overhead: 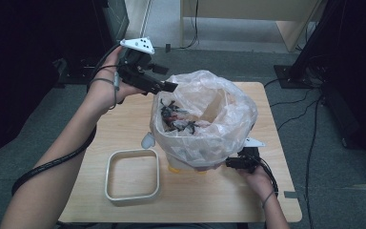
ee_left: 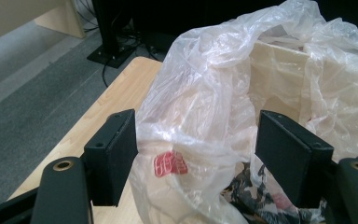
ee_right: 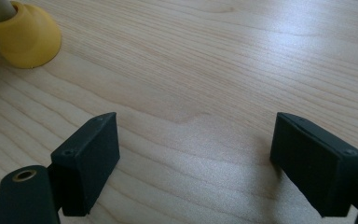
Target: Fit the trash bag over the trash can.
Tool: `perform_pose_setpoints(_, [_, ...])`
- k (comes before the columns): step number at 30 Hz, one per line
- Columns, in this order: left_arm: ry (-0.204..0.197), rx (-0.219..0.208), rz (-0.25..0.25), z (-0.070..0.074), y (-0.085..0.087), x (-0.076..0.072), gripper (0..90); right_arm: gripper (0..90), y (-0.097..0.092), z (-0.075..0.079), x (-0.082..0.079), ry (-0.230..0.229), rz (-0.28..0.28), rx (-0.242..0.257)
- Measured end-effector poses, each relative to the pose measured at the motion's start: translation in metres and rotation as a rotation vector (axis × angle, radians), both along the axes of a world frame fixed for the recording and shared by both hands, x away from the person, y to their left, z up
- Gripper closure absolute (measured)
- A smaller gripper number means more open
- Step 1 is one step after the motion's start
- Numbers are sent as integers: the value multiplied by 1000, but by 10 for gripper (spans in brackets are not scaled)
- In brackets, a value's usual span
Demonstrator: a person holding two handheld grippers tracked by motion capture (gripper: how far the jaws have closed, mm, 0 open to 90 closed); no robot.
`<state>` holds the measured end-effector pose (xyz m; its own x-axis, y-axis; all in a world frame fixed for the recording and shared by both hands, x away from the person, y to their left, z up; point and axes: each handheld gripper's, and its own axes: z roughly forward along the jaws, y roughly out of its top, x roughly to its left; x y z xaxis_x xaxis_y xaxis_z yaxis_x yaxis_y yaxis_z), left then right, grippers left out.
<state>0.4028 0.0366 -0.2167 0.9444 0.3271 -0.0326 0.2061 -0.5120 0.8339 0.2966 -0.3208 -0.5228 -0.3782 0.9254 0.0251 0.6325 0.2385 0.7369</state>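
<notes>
On the table (overhead: 124, 119) stands a bin lined with a thin clear bag (overhead: 219, 119), near the centre and a little toward 2 o'clock; dark scraps (overhead: 176, 119) lie inside it at about 9 o'clock of the opening, and a loose rounded frame (overhead: 132, 175) lies flat at 7 o'clock of the bin, just beside it. The left gripper (overhead: 169, 87) sits at the bag's rim at about 10 o'clock; in the left gripper view its jaws stand wide, with a billow of bag film (ee_left: 200, 126) between them, but the pads do not press on it, so nothing is held. The right gripper (overhead: 233, 163) rests low at the bin's 5 o'clock; the right gripper view shows its jaws wide apart over bare wood, empty, with a yellow foot (ee_right: 25, 39) of the bin at 10 o'clock. The work in hand looks like gathering the bag's rim. The film is slack and slippery, so closing on a single loose fold may only pinch a wisp that slides out or tears. A pull from the left side alone could tip the light bin toward 9 o'clock, since the right gripper is not steadying it, and could spill the scraps. Dragging the bin might also knock the frame off its place.
</notes>
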Motion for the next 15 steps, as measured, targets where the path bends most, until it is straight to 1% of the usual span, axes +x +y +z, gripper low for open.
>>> perform_pose_setpoints(5, [2,-3,19,-4,13,0,294,152,0,0,0,0,0,0])
perform_pose_setpoints(10, [13,-25,44,-8,26,1,289,152,0,0,0,0,0,0])
perform_pose_setpoints(13, [-4,-19,48,-11,31,0,286,152,0,0,0,0,1,0])
perform_pose_setpoints(15, [-5,-30,55,-13,36,0,286,152,0,0,0,0,1,0])
